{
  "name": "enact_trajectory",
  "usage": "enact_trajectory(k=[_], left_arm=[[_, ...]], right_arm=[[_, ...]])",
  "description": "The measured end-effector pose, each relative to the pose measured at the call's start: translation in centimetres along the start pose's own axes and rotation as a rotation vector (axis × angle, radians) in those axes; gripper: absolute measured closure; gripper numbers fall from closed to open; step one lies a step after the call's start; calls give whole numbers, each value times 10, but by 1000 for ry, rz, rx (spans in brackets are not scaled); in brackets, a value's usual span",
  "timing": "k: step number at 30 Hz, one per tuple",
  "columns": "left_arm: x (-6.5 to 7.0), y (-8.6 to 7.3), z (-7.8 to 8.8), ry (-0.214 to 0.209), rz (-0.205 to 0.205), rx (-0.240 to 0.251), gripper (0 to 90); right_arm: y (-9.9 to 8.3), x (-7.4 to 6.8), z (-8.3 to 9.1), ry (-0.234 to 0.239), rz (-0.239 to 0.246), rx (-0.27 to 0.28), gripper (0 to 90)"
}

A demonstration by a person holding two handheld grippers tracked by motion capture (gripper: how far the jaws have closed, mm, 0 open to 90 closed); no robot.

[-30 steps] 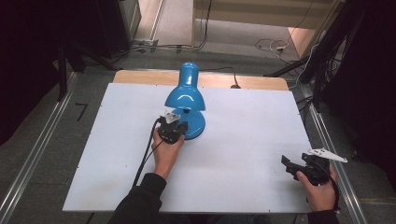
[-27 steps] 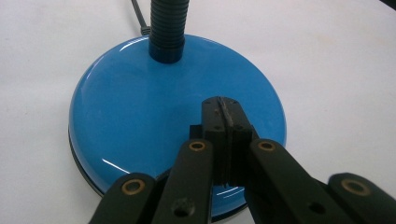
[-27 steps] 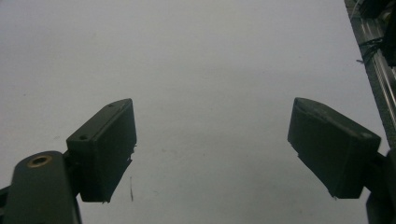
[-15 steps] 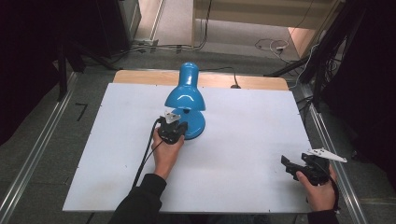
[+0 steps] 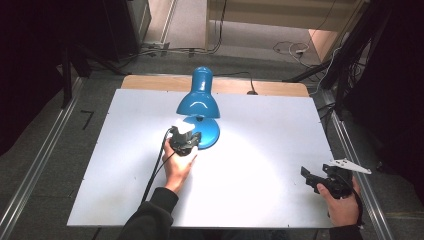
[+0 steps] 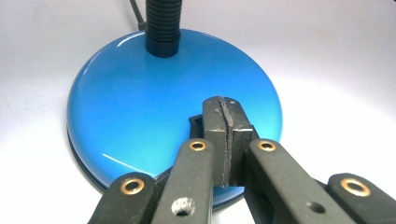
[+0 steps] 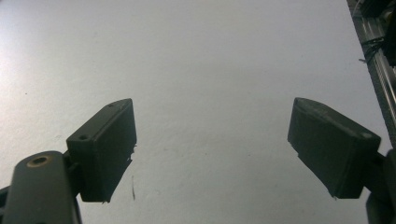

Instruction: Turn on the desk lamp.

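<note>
A blue desk lamp (image 5: pixel 197 102) stands at the middle back of the white table (image 5: pixel 270 135), its shade bent down over its round base (image 5: pixel 211 133). It throws a bright pool of light on the table. My left gripper (image 5: pixel 186 135) is at the base's near left side. In the left gripper view the left gripper (image 6: pixel 225 105) is shut, its tips resting on the blue base (image 6: pixel 130 102) against a small black switch (image 6: pixel 195 122); nothing is held. The black gooseneck (image 6: pixel 162 23) rises from the base. My right gripper (image 5: pixel 306 176) rests open at the table's near right corner, and the right gripper (image 7: pixel 210 135) holds nothing.
A wooden board edge (image 5: pixel 150 83) runs along the table's back. The lamp's cord (image 5: pixel 250 90) leaves over it. The left gripper's cable (image 5: pixel 154 172) trails toward the near edge. Metal rails (image 5: pixel 350 145) flank the table, with dark equipment and floor cables behind.
The lamp has lit up: a bright patch now lies on the table around the base. Both grippers stay where they were.
</note>
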State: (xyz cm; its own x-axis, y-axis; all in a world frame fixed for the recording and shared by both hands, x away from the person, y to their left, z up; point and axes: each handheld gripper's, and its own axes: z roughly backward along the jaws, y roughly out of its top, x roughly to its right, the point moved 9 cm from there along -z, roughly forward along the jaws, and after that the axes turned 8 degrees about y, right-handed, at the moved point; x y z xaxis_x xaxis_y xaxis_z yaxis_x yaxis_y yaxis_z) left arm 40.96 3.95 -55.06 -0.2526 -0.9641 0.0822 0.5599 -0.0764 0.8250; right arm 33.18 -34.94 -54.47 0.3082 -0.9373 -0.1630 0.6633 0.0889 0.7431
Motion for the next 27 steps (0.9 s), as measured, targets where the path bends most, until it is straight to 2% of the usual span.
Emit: enact_trajectory(k=[9,13,15,17,20,23,24,27], left_arm=[[-1,0,-1,-9,19,16,900],[0,0,-1,-35,40,23,879],[1,1,0,-48,49,23,803],[3,3,1,-77,70,32,682],[1,9,5,-73,81,67,551],[0,13,7,-59,75,96,375],[-3,14,9,-44,72,95,336],[-5,14,10,-40,72,93,305]], right_arm=[[0,0,0,1,0,0,142],[0,0,0,0,-3,1,142],[0,0,0,1,-2,1,142],[0,1,0,2,-2,0,142],[0,1,0,2,-4,1,142],[0,1,0,3,-5,2,142],[0,1,0,2,-5,2,142],[0,1,0,2,-5,0,142]])
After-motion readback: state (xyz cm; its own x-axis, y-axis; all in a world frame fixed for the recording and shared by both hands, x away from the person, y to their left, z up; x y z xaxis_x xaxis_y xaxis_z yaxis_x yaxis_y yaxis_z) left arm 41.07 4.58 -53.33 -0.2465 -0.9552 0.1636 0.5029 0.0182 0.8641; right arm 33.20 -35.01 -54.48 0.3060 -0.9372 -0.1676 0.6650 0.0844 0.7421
